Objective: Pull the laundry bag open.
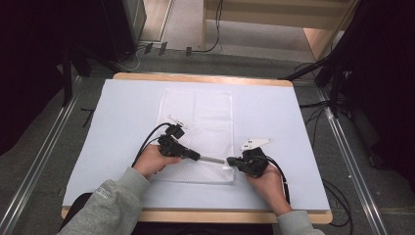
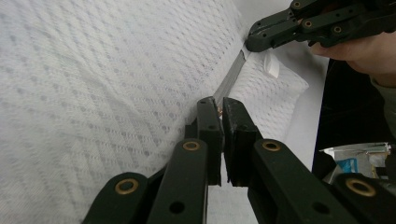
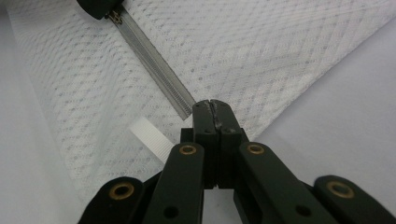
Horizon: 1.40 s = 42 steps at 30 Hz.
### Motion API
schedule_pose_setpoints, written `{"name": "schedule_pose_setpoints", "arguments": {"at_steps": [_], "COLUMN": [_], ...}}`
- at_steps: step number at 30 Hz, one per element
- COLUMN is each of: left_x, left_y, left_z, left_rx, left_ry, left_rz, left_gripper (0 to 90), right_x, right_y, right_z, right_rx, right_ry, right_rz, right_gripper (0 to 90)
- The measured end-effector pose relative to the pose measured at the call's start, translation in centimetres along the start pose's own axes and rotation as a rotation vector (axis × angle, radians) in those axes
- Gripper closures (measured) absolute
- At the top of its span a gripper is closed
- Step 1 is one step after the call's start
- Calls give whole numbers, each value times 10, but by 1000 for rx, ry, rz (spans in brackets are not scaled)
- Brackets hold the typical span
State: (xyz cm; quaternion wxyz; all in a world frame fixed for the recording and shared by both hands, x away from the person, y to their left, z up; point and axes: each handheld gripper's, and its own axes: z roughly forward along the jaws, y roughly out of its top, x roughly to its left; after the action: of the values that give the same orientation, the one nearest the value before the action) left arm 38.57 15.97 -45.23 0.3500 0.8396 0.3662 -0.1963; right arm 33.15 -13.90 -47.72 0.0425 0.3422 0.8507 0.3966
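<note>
A white mesh bag [image 1: 195, 122] lies flat on the white-covered table [image 1: 122, 122], its grey zipper [image 1: 213, 159] running along the near edge. My left gripper [image 1: 197, 156] is shut on the brass zipper slider [image 2: 219, 112]. My right gripper [image 1: 230, 160] is shut on the bag's fabric at the end of the zipper [image 3: 149, 58], with a white ribbon tab [image 3: 150, 137] beside its jaws. A short open stretch of zipper [image 2: 231, 77] spans the gap between the two grippers. The left gripper's own tips [image 2: 218, 105] and the right gripper's own tips [image 3: 211, 106] both show no gap.
The wooden table edge [image 1: 205, 215] runs along the front. Cables trail from both grippers. Black stands [image 1: 337, 73] and floor rails [image 1: 44, 161] flank the table. A silver packet [image 2: 355, 156] sits off the table's edge in the left gripper view.
</note>
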Motion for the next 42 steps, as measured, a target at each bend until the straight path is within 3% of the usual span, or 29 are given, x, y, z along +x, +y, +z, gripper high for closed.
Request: {"name": "schedule_pose_setpoints", "arguments": {"at_steps": [25, 42], "left_x": [6, 17], "left_y": [-10, -36], "left_z": [-15, -53], "left_rx": [9, -28], "left_ry": [9, 52], "left_rz": [-8, -46], "left_gripper": [881, 881], "right_x": [-2, -3], "right_y": [1, 2], "right_z": [0, 0], "right_rx": [4, 11], "right_ry": [18, 22], "right_rz": [-5, -1], "right_gripper": [900, 900]}}
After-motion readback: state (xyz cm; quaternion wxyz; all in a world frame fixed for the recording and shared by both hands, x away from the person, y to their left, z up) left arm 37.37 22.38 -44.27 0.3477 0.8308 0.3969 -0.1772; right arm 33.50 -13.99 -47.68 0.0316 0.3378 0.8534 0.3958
